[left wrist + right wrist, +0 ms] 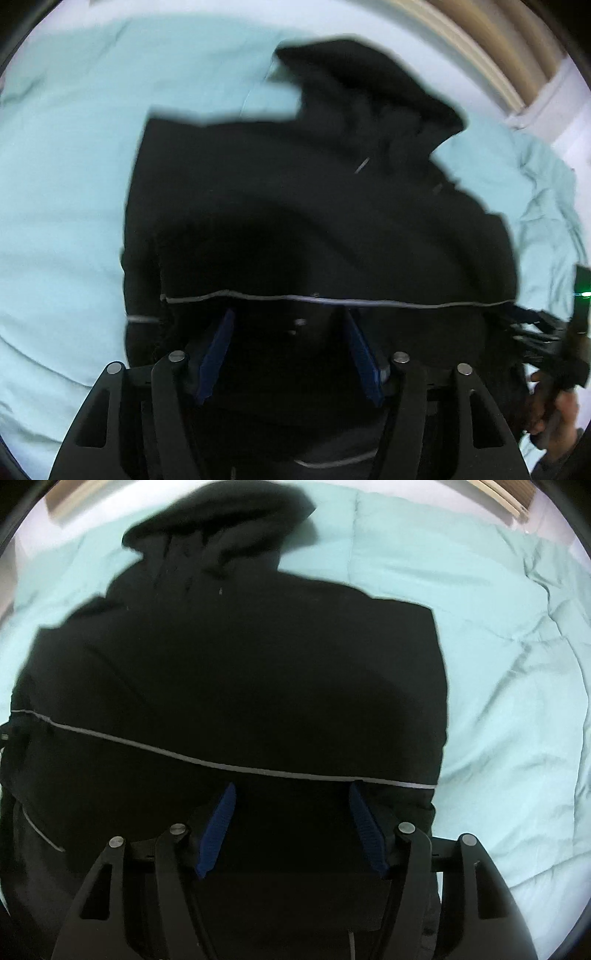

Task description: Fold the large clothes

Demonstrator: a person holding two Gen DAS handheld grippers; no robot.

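Left hand-held gripper (290,314) gapes over the black jacket (295,206), holding nothing; right hand-held gripper (291,788) likewise.

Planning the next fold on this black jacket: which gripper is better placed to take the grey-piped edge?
Roughly equal; slightly the left gripper: the grey-piped edge lies straight across its open fingers.

We see a bed (498,664) under a rumpled pale mint cover, with beige slats (491,48) beyond its far edge.
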